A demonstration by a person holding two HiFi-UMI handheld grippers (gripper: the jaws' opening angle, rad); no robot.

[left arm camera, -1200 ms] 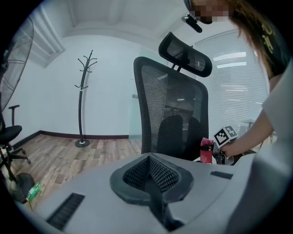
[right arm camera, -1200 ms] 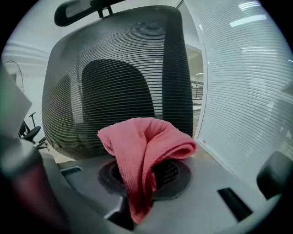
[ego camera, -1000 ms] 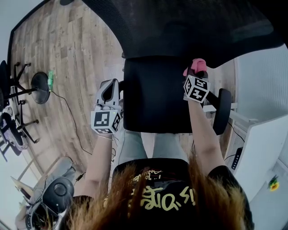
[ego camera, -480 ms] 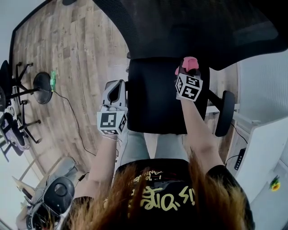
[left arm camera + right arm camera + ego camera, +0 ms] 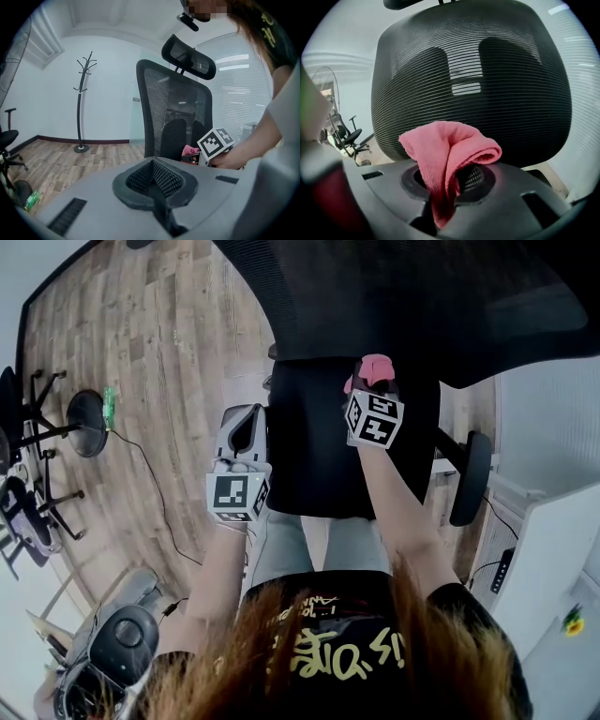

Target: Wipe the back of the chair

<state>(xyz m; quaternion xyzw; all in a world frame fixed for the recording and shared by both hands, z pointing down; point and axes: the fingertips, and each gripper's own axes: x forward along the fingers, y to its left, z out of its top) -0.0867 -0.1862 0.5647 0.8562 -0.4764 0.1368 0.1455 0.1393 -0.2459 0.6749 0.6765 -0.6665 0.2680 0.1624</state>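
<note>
Two hand-held grippers (image 5: 246, 420) (image 5: 373, 382), one cloth (image 5: 450, 147), one mesh chair (image 5: 174, 105)

The floor (image 5: 169, 343) is pale wood plank. On it stand a mesh office chair (image 5: 173, 103), foot hidden, and a coat stand (image 5: 82, 103) by the wall (image 5: 110, 89). A green bottle (image 5: 108, 401) lies just beside a round black base (image 5: 84, 423); a thin black cable (image 5: 150, 486) trails across the planks.

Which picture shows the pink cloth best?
The right gripper view: the cloth fills the middle, pinched in the jaws of the right gripper. The head view shows only a small pink tip; the left gripper view shows a tiny far-off bit.
</note>
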